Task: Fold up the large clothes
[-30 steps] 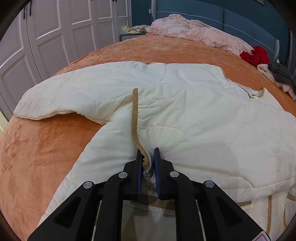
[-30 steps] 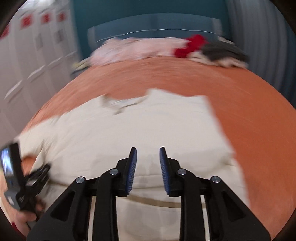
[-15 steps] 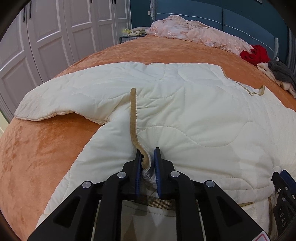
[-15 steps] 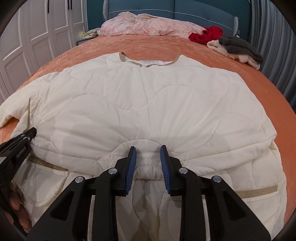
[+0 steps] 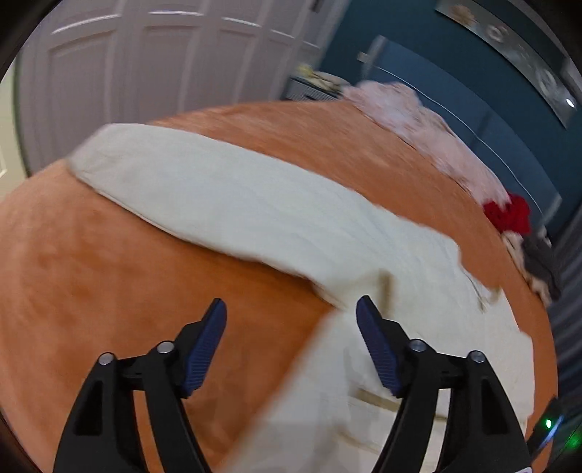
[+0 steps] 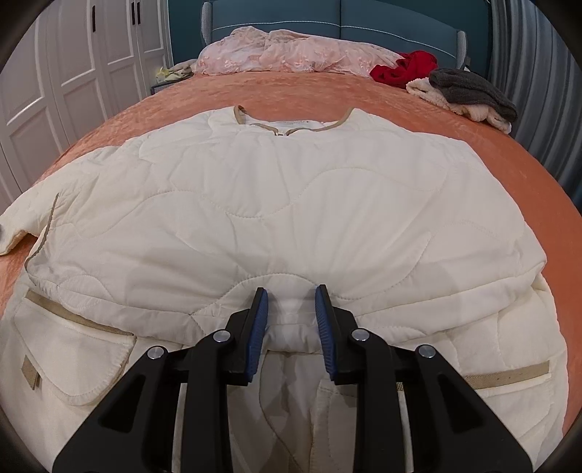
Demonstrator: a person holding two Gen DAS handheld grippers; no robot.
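My right gripper [image 6: 291, 309], black-armed with blue ribbed pads, is clenched on a bunched fold of the cream quilted jacket [image 6: 283, 203] at the folded-up lower edge; fabric fills the gap between the pads and puckers toward them. My left gripper [image 5: 291, 327] stands released: its jaws have just been opening, they are now wide apart, and nothing is between them. Under the left jaw is bare bed cover; the right jaw lies over the jacket's edge near the armpit. The left view is blurred, so I cannot read finer detail there. The jacket lies flat, front down, on the orange plush bed cover [image 6: 491, 120], tan-trimmed collar [image 6: 291, 125] pointing to the headboard. Its lower part is folded up over the body, showing tan-banded patch pockets [image 6: 72, 349] on either side of my right gripper. One long sleeve [image 5: 203, 182] runs out flat to the left across the cover. Well apart from the jacket, along the blue padded headboard [image 6: 327, 14], lie a crumpled pink lace garment [image 6: 291, 51], a red cloth [image 6: 407, 69] and a grey knit piece on a cream fleece heap [image 6: 469, 92]. White panelled wardrobe doors [image 6: 72, 65] stand to the left of the bed.
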